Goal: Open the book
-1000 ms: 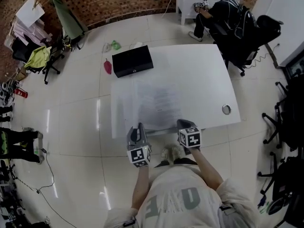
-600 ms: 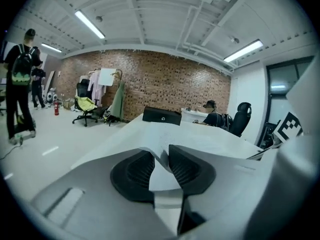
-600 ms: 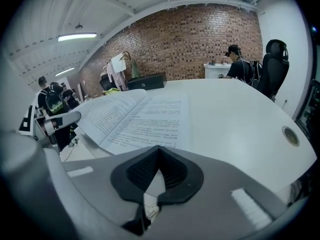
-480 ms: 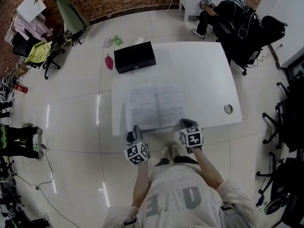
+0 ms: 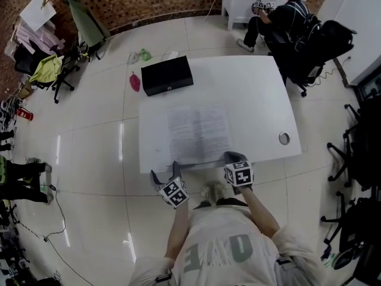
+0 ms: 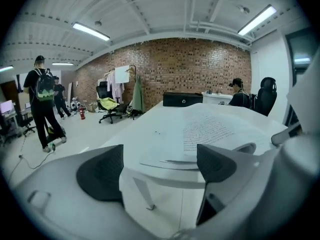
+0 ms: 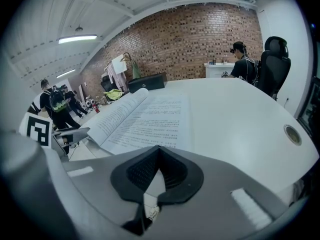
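Note:
The book lies open and flat on the white table, printed pages up, close to the near edge. My left gripper hangs just off that edge, left of the book, and its jaws are opening with nothing between them. In the left gripper view the book lies ahead past the spread pads of the left gripper. My right gripper is shut at the book's near right corner. The right gripper view has the shut right gripper in front of the open pages of the book.
A black box sits on the table's far left corner. A round grommet is set in the table's right side. A person sits in an office chair beyond the table. Chairs and clutter stand far left.
The pages have settled flat and open. My left gripper dropped back off the table's near edge and its jaws spread wide. The right gripper stayed put.

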